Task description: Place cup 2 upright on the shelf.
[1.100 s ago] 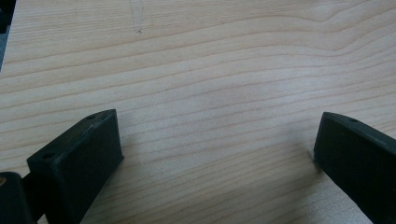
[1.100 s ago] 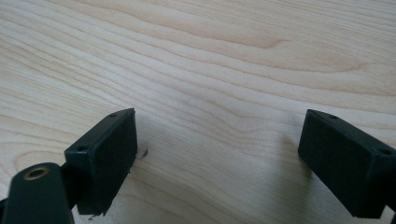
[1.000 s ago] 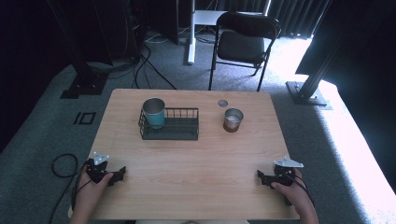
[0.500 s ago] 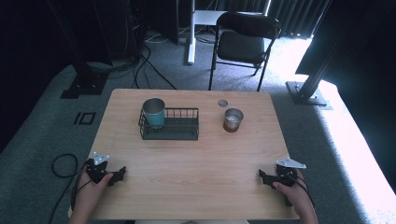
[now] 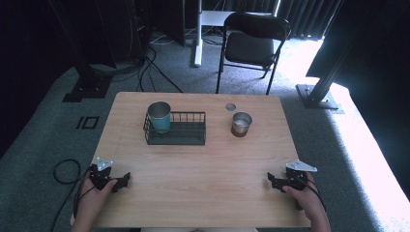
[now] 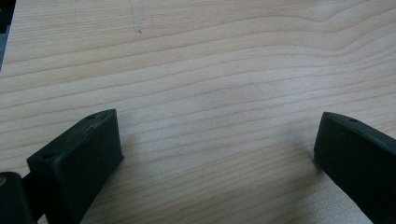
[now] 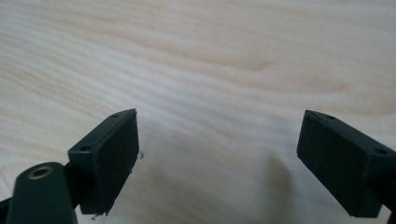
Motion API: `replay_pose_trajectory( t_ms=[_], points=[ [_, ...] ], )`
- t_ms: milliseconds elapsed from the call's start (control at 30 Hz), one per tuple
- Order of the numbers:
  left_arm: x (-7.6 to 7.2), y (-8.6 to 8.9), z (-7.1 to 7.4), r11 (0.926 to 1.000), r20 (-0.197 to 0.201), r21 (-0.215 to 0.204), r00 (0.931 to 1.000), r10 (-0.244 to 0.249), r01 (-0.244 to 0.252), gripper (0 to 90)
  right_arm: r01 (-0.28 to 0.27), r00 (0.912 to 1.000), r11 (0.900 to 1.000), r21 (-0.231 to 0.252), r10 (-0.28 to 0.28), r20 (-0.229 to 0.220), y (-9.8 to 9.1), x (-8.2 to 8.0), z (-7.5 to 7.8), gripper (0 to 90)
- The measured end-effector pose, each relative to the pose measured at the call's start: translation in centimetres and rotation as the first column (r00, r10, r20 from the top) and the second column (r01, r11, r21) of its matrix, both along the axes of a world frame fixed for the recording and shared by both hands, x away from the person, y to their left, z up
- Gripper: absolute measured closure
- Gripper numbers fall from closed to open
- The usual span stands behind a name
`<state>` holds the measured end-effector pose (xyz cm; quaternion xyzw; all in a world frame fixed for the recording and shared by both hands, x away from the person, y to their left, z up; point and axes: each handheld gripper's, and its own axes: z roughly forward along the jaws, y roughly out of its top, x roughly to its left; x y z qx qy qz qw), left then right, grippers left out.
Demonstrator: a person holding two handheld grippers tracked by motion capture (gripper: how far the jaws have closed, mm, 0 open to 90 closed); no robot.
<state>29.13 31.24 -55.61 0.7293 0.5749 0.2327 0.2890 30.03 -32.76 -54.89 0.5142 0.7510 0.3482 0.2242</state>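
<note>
Both the left gripper (image 5: pixel 121 181) and right gripper (image 5: pixel 273 180) stay wide open and empty, barely shifted, the teal cup (image 5: pixel 159 116) and metal cup (image 5: pixel 241 123) far ahead, untouched.

Matt wood table (image 5: pixel 193 164), metal cup (image 5: pixel 241 123)

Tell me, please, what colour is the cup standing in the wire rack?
Teal cup, clearest in the high view.
</note>
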Motion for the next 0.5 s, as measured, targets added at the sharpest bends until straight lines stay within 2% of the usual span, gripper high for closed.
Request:
replay_pose_trajectory(
  t_ms=[367, 500],
  points=[
    [0.0, 0.0, 0.0, 1.0000, 0.000, 0.000, 1.0000, 0.000, 0.000, 1.8, -0.021, 0.9995, 0.9997, -0.014, 0.021, 0.025, 1.3, 2.3, 0.9, 12.3],
    [0.0, 0.0, 0.0, 1.0000, -0.001, 0.000, 1.0000, 0.000, 0.000, 1.7, -0.025, 0.9990, 0.9997, -0.002, 0.025, 0.037, 1.7, 3.1, 1.0, 12.4]
  ],
)
